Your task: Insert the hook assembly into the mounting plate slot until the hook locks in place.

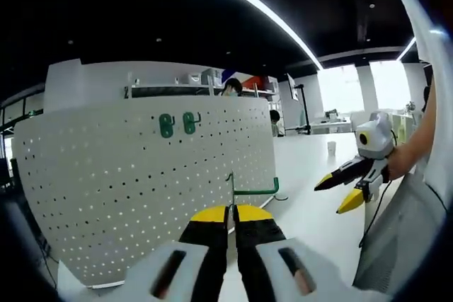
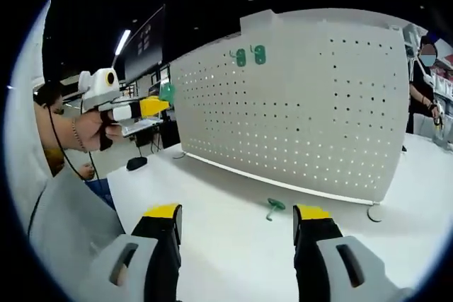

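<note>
Your left gripper (image 1: 231, 218) is clenched on a green hook (image 1: 249, 190): the thin metal stem rises between the closed yellow tips and the green arm runs out toward three o'clock, in front of the white pegboard (image 1: 106, 189). Two green hooks (image 1: 177, 124) already sit on the board near twelve o'clock.

In the right gripper view, your right gripper (image 2: 237, 221) stands released, jaws wide apart, over the white table (image 2: 212, 245). Another green hook (image 2: 273, 207) lies on the table between them, near the foot of the board. At nine o'clock your hand (image 2: 88, 132) holds the left gripper.
</note>
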A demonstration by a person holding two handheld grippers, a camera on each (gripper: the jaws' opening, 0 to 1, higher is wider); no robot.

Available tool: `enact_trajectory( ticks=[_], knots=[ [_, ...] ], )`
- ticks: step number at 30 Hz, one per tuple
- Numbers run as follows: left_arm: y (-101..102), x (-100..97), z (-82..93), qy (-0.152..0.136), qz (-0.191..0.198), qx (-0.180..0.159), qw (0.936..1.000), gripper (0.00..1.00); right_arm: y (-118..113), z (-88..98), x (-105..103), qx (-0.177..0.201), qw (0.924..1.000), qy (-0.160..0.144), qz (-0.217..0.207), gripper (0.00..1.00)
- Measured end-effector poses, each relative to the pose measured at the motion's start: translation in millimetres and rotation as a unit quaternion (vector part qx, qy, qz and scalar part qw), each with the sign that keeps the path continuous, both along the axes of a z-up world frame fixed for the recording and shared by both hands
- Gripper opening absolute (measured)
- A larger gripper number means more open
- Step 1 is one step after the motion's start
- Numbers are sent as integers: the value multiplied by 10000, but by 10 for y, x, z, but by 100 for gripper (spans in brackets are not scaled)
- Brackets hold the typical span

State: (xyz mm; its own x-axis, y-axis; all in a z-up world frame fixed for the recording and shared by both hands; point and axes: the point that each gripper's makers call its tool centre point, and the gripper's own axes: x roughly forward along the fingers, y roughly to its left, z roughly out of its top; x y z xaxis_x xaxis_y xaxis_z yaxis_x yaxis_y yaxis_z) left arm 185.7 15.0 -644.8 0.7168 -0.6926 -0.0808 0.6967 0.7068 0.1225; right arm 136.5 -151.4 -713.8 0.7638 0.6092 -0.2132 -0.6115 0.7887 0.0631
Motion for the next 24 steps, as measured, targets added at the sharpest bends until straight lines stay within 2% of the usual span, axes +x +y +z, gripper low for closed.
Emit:
enact_trajectory(
  ticks=[2, 4, 15, 24],
  knots=[
    [5, 0, -3, -3, 4, 1, 10000, 2, 14, 104, -27, 76, 9998, -194, 12, 60],
    [4, -2, -6, -1, 4, 4, 10000, 2, 60, 276, -45, 453, 9977, -506, 79, 61],
    [-20, -21, 6, -23, -10, 17, 10000, 2, 106, 338, -47, 410, 9972, -594, 184, 56],
    [-23, -34, 7, -15, 2, -10, 10000, 2, 365, 510, -66, 847, 9923, -690, 588, 54]
  ],
)
